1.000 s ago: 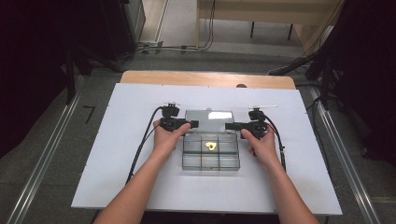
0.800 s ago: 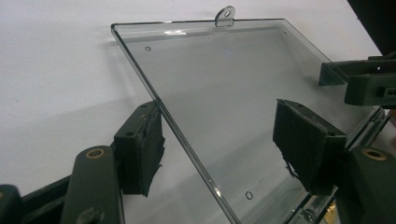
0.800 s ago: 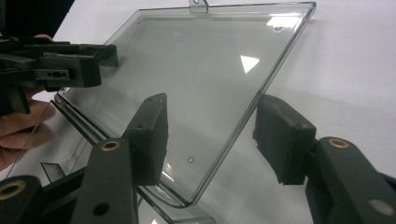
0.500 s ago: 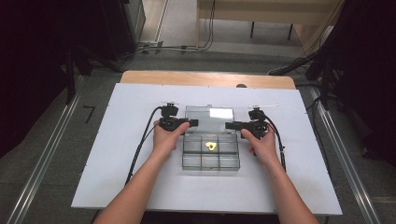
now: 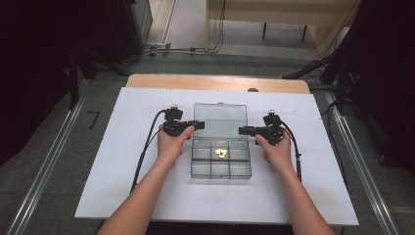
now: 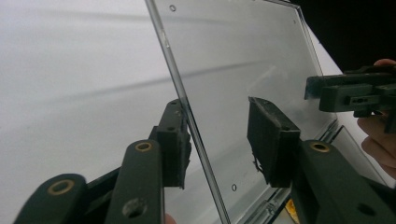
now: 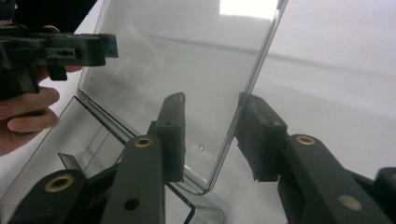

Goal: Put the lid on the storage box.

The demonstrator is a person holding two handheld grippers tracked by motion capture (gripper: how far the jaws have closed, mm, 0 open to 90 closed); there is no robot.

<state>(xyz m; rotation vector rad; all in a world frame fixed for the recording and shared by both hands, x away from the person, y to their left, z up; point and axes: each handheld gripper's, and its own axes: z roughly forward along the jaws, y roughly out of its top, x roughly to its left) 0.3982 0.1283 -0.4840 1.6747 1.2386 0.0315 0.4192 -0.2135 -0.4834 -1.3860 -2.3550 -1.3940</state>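
While closing, left gripper (image 6: 219, 140) and right gripper (image 7: 210, 135) unclenched astride the raised clear lid (image 5: 220, 120).

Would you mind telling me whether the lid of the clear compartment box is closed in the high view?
No, the lid stands open behind the box, whose compartments lie uncovered with a small yellow piece in one.

Clear box (image 5: 220, 164) open on white board (image 5: 122, 161), yellow piece (image 5: 221, 153) inside; left gripper (image 5: 195, 125) and right gripper (image 5: 243, 130) at lid (image 5: 220, 120) edges.
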